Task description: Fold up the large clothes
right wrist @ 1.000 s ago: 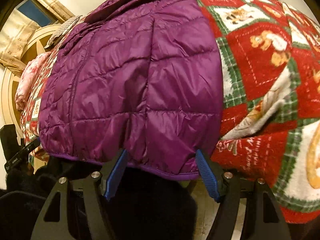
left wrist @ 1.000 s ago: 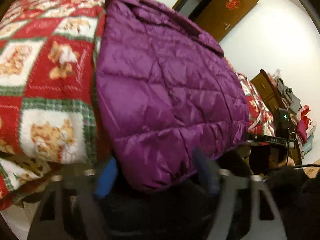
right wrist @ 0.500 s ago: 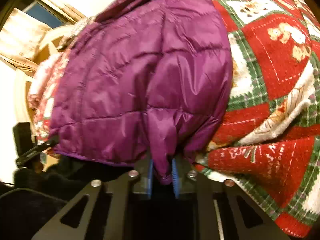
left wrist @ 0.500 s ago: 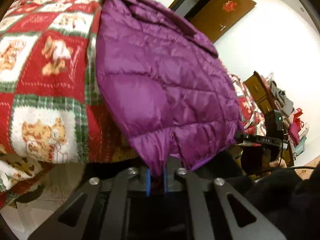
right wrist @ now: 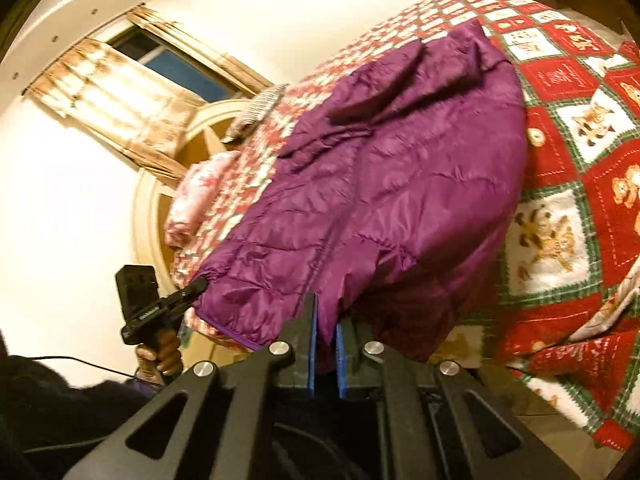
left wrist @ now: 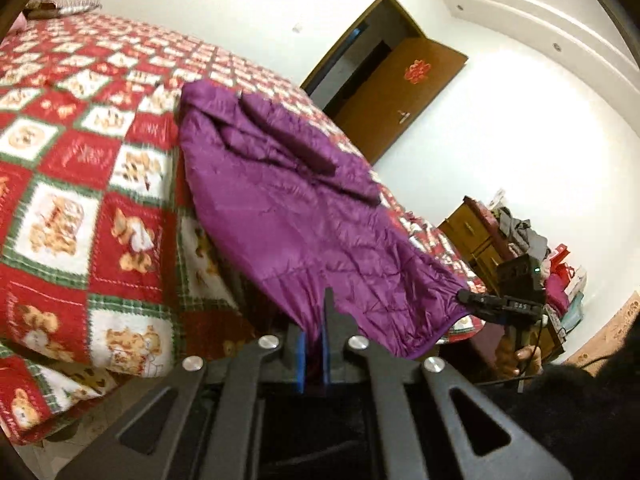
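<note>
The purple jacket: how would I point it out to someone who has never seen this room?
Find the bed under the red, green and white patchwork quilt. The purple jacket lies across it, its hem at the near edge, clamped by the left gripper and the right gripper. It is the only plain, shiny, quilted thing there; everything around it is patterned.

Purple jacket (left wrist: pixel 304 216) covers the bed's near edge; open quilt (left wrist: pixel 80 168) lies beside it; a dresser (left wrist: pixel 476 236) crowds the far end.
</note>
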The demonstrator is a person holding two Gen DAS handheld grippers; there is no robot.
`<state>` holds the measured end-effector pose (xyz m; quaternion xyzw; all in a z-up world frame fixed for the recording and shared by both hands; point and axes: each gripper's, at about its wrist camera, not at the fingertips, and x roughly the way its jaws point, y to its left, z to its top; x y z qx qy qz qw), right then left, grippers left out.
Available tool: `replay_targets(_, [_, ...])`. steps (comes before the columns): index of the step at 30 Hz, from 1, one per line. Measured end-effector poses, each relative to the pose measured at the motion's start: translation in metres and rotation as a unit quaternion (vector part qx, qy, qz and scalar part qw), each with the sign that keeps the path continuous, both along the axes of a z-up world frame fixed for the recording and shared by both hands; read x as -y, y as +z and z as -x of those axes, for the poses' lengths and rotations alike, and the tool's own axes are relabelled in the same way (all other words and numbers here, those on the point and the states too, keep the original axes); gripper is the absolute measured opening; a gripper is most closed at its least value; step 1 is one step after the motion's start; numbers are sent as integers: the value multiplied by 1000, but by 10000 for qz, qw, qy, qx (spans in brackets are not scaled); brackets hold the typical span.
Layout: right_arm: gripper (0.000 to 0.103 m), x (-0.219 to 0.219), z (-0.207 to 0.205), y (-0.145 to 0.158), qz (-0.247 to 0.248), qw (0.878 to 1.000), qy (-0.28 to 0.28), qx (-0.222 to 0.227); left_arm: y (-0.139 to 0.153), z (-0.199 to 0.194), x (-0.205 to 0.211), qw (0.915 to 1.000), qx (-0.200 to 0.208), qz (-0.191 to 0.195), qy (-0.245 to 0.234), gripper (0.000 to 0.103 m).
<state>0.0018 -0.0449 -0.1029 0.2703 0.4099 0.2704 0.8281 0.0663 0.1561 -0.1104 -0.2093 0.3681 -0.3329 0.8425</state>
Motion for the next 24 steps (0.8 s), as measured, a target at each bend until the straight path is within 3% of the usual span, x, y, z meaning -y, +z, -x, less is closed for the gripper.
replay_targets(5, [7,16,17,14,-293,9994,-44,160,16,13,-11,9998,143,143,-9,6])
replay_targets(12, [7,41,-12,50,-380,9972,-302,573,56,-39,-5,9994,329,86,8,6])
replay_targets(18, [7,53,-95,94,-209,9946,-438,920,92,-128,12,9988,416,-27,241,8])
replay_targets(24, [7,61,-208,106,2,9933,-843,788,84,-242,38,9959,-85,-440,791,9])
